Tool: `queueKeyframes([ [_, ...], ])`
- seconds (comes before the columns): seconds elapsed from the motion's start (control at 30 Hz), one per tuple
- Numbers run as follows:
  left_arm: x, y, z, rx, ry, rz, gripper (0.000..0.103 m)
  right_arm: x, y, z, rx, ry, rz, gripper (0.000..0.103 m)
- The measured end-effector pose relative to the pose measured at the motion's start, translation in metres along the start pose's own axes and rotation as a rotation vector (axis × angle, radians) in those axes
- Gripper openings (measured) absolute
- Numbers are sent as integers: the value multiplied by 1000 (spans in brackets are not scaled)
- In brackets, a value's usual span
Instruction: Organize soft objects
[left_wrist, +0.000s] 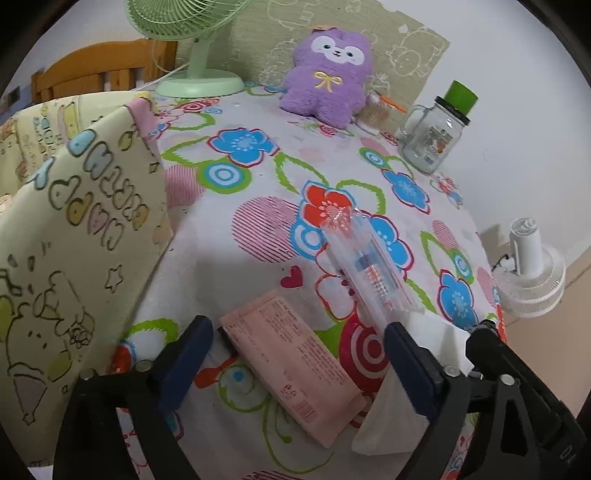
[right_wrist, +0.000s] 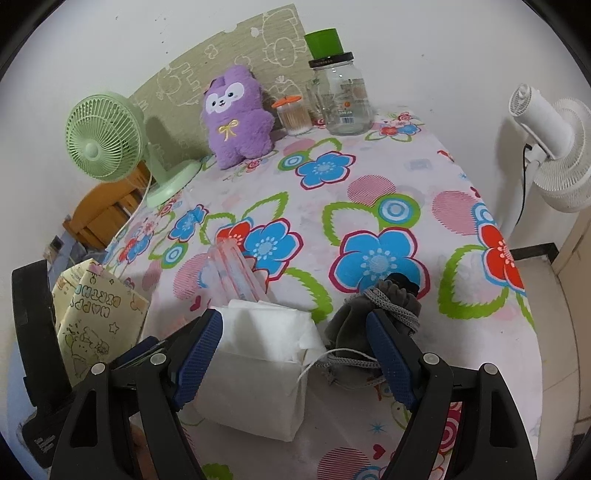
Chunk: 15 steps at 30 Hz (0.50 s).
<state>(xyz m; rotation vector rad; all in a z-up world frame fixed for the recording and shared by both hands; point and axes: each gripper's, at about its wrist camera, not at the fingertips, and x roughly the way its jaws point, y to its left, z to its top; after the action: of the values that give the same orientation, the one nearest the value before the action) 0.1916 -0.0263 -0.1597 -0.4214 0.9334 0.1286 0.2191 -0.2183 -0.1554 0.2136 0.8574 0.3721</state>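
Observation:
A purple plush toy sits upright at the table's far edge; it also shows in the right wrist view. My left gripper is open above a flat pink packet. A clear plastic tube pack lies just ahead of its right finger. My right gripper is open over a white tissue pack. A grey drawstring pouch lies by its right finger. A yellow cartoon gift bag stands open at the left, also in the right wrist view.
A green desk fan stands at the back left. A glass mug jar with a green lid and a toothpick jar stand at the back right. A white fan stands off the right edge. The flowered tablecloth covers the table.

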Motion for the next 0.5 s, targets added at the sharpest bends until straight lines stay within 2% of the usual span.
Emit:
queueKeyframes([
  [0.03, -1, 2, 0, -16, -2, 19, 72, 1, 0, 0, 1, 0, 5, 82],
  [0.13, -2, 2, 1, -16, 10, 68, 61, 3, 2, -1, 0, -1, 13, 83],
  [0.23, 0, -5, 0, 49, 51, 104, 61, 4, 1, -2, 11, -13, 32, 88],
  [0.37, 3, -10, 4, 125, 131, 97, 61, 3, -3, -7, 31, -46, 63, 89],
  [0.47, 8, -14, 5, 183, 181, 84, 77, 1, -5, -11, 38, -66, 80, 89],
  [0.5, 10, -17, 5, 200, 195, 89, 92, -1, -7, -12, 44, -70, 85, 89],
])
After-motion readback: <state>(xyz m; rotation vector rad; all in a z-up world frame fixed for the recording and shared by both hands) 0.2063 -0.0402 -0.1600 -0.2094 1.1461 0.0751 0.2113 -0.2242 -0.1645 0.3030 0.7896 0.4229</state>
